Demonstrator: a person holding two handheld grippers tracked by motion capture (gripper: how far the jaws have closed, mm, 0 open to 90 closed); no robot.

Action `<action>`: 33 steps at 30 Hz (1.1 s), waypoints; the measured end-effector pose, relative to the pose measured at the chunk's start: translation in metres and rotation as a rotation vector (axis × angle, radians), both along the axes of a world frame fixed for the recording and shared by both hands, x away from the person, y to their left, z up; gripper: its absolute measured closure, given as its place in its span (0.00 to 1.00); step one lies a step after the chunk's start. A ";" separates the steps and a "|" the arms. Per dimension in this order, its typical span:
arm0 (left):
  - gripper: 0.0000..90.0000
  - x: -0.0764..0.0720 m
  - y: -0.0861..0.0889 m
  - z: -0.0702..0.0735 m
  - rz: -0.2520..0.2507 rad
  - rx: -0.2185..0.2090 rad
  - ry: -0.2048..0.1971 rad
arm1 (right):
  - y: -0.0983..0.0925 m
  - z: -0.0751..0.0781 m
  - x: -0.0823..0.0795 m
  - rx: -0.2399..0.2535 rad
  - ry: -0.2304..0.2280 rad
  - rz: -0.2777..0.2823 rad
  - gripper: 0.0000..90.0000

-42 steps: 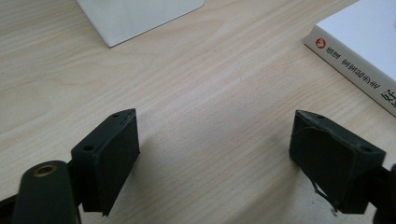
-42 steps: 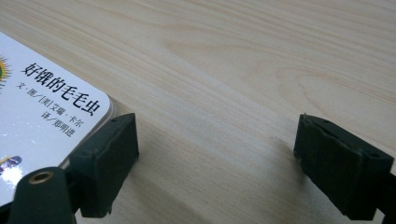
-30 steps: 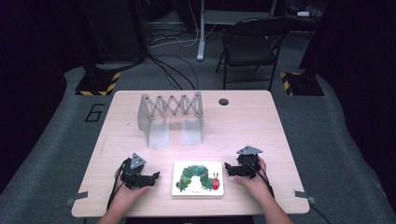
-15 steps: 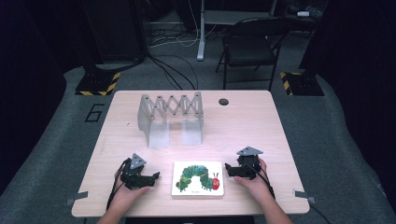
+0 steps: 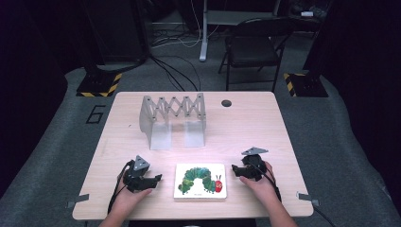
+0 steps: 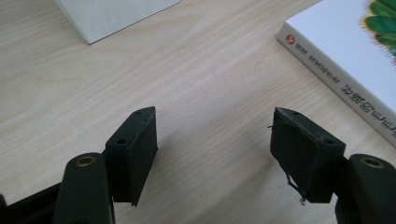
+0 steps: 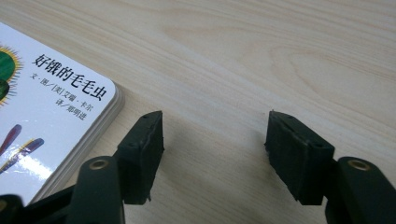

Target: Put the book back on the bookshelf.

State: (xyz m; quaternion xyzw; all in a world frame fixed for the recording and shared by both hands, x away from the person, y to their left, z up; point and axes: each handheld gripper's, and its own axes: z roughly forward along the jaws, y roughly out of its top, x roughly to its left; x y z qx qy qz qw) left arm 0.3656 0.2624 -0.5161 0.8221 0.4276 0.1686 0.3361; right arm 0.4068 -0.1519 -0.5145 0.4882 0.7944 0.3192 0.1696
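A white board book [image 5: 200, 180] with a green caterpillar on its cover lies flat near the table's front edge. My left gripper [image 5: 156, 178] rests on the table just left of the book, pointing at it. Its jaws stand apart over bare wood [image 6: 215, 126], with the book's spine [image 6: 345, 51] off to the right. My right gripper [image 5: 235, 169] sits just right of the book, aimed left. Its jaws [image 7: 215, 128] are also apart with nothing between them, beside the book's corner [image 7: 51, 116]. Both pairs of jaws have just been closing.
A grey metal accordion rack [image 5: 172, 118] stands at the back left of the wooden table [image 5: 246, 127]. A round cable hole [image 5: 226, 102] is near the far edge. A folding chair [image 5: 255, 47] stands beyond the table.
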 end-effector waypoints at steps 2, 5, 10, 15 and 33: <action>0.35 -0.001 -0.002 0.000 0.003 -0.005 0.005 | -0.001 0.001 0.000 0.003 0.010 -0.002 0.43; 0.35 -0.002 -0.005 -0.001 -0.006 0.004 0.001 | -0.003 0.003 0.000 0.005 0.031 -0.005 0.46; 0.39 -0.005 -0.012 0.002 -0.027 0.012 0.001 | -0.004 0.009 -0.003 0.020 0.059 -0.019 0.50; 0.38 -0.007 -0.017 0.005 -0.049 0.007 0.011 | -0.007 0.012 -0.003 0.032 0.066 -0.031 0.50; 0.37 -0.022 -0.035 0.017 -0.147 0.001 0.051 | 0.002 0.024 -0.011 0.058 0.071 0.014 0.51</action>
